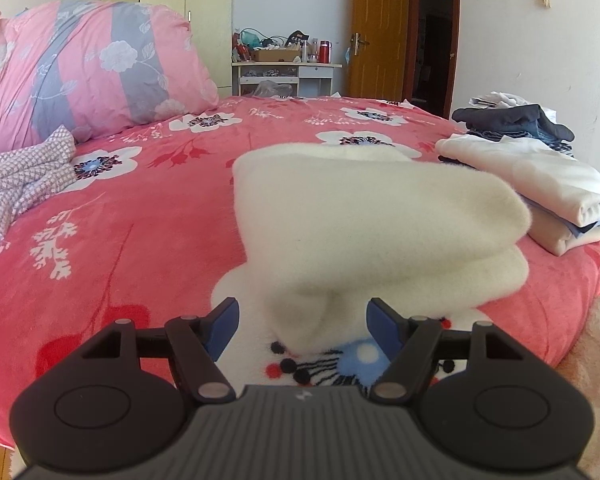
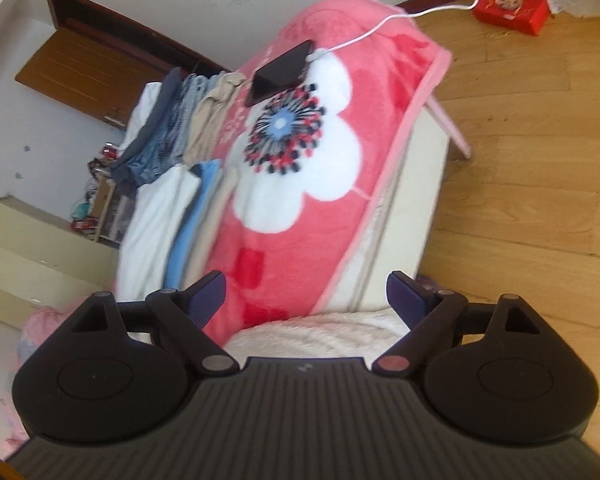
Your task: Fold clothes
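Folded cream fleece garment point(image 1: 380, 224) sits mid-frame on the bed point(image 1: 140, 240), its lower edge between the wide left gripper point(image 1: 302, 320) with pads clear, right gripper point(image 2: 306, 300) wide and empty; risk: dragging that loose edge undoes the fold.

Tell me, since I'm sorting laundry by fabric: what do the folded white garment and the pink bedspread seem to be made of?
The folded white garment looks like thick fleece or brushed knit: matte, with a fuzzy halo along its edges. The pink bedspread looks like plush flannel or coral fleece: soft short nap, a slight sheen and a printed flower pattern. The exact fibre of either cannot be told.
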A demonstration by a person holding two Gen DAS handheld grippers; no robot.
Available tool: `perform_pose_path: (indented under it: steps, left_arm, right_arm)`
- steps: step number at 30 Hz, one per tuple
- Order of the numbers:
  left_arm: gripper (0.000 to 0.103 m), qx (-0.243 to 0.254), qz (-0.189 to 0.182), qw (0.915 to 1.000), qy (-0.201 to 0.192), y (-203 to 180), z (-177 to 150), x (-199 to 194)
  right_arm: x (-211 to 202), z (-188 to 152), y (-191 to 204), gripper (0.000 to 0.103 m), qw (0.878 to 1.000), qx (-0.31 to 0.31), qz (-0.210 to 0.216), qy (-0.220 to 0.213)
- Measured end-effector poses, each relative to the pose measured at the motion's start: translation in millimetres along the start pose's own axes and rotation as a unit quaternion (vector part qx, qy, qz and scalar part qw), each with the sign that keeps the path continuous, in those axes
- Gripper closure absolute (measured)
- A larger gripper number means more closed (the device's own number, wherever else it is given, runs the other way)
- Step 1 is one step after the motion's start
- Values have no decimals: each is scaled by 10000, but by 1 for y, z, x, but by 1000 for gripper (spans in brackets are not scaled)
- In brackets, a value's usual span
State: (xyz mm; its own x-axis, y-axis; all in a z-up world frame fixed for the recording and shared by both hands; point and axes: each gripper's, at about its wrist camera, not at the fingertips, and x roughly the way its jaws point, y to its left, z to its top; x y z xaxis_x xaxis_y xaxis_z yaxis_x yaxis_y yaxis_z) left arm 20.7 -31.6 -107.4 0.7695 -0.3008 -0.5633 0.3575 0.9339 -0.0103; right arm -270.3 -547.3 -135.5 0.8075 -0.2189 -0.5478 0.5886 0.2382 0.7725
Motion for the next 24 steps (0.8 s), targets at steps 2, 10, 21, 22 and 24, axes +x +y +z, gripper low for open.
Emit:
perform_pose_path:
  steps: [2,10,21,22,24]
  left_arm:
    - [30,28,27,10000,-1,0,-1,0]
    - [30,142,220,9997,-9,1,-3,6]
    - [30,608,466,9967,-285,0,1,14]
    - [31,736,503,9955,-323,-2,0,13]
    - [34,1018,537,9926,-392,-9,-3,11]
  right_arm:
    - [7,-2,13,15,9996,-100,240,96]
    - [62,-46,118,15,9669,-2139,1185,730]
    - [138,-159,237,18,8537,-4062,2670,1870]
    - [144,-166,241,19,8469,-4151,2681,1965]
    - [151,-179,247,23,8323,-4323,2726,2146]
